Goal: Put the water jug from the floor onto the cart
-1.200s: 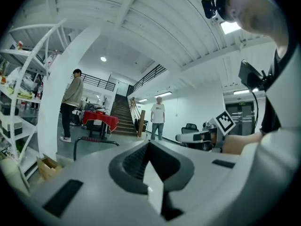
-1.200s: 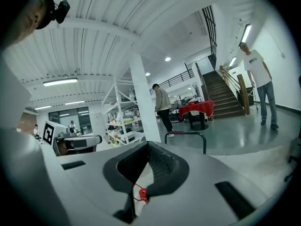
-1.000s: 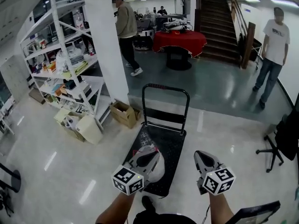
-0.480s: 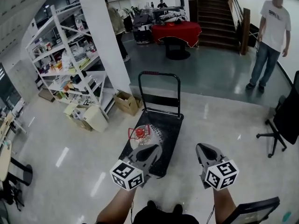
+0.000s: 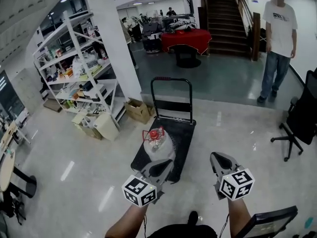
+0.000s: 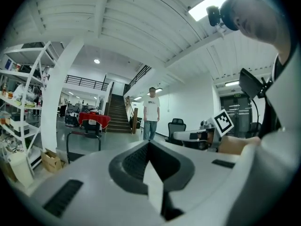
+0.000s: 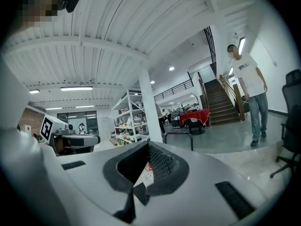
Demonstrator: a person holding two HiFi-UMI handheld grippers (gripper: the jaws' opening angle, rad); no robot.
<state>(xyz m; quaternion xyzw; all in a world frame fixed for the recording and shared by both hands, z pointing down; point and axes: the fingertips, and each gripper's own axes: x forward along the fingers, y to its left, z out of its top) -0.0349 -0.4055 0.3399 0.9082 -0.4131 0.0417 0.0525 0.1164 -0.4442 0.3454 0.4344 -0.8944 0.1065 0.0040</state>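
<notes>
well, left tongs, right tongs: closed, empty. the water jug on the cart looks heavy; i'd grip its red handle.

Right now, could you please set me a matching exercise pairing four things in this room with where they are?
Things: 1 water jug; 2 cardboard box; 3 office chair; 4 table.
Places: A by the stairs, draped in red; B on the cart; C far right, on the floor; D beside the pillar.
Pairs: 1-B; 2-D; 3-C; 4-A.
</notes>
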